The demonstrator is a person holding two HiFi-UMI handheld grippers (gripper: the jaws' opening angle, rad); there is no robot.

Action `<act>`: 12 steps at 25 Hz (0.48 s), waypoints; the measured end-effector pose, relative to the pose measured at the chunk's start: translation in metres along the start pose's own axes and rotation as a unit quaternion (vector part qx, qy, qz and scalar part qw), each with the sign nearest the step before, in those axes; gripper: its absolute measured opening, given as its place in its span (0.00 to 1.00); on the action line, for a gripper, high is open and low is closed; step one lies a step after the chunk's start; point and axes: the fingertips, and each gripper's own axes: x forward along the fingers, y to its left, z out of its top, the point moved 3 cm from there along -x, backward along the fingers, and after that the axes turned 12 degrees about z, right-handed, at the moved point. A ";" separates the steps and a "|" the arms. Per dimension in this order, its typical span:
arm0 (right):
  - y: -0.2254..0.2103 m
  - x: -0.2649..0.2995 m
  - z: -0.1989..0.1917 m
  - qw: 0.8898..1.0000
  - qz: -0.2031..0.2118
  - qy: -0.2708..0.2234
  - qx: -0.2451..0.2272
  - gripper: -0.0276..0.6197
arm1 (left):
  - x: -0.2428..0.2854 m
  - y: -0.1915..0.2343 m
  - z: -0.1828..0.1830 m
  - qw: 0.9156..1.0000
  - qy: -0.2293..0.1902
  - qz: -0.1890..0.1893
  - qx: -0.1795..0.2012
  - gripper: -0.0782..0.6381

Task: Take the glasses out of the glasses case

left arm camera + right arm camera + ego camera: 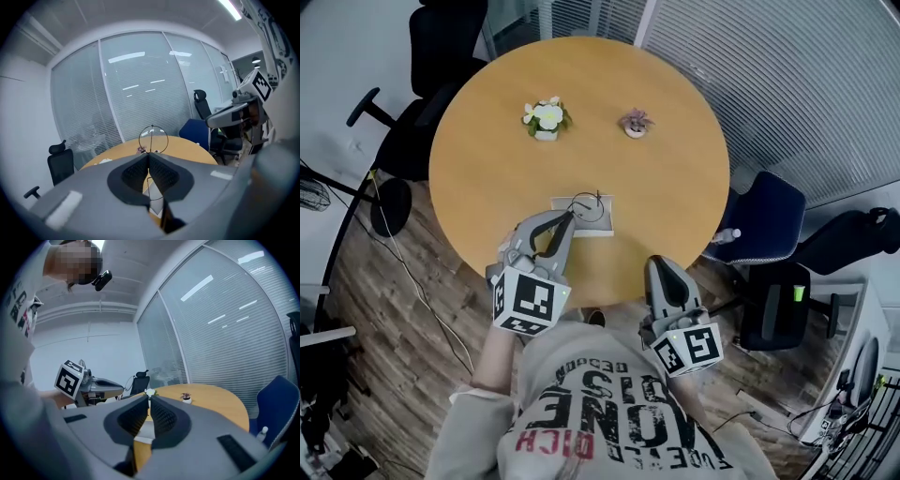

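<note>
Near edge of the round tan wooden table (487, 178): flat pale-grey rectangular glasses case (602, 228). Left gripper (570, 217), jaws clenched on the thin black wire-rimmed glasses (586, 203), holds them over the case. Right gripper (659, 263), beyond the table's near edge, jaws pressed together on nothing. Far edge: two small potted plants (546, 118).

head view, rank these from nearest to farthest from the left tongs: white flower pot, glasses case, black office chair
1. glasses case, just under the left tongs tips
2. white flower pot, farther up the table, left side
3. black office chair, past the table's far-left edge
</note>
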 end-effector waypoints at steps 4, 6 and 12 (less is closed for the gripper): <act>0.004 -0.011 0.005 1.000 0.014 -0.006 -0.007 0.08 | -0.025 0.004 0.015 0.997 -0.037 0.056 -0.046 0.13; 0.007 -0.019 0.010 1.000 0.023 -0.013 -0.010 0.08 | -0.040 0.005 0.025 0.992 -0.060 0.082 -0.068 0.13; 0.019 -0.051 0.029 0.998 0.050 -0.042 -0.024 0.08 | -0.090 -0.006 0.040 0.973 -0.096 0.149 -0.149 0.13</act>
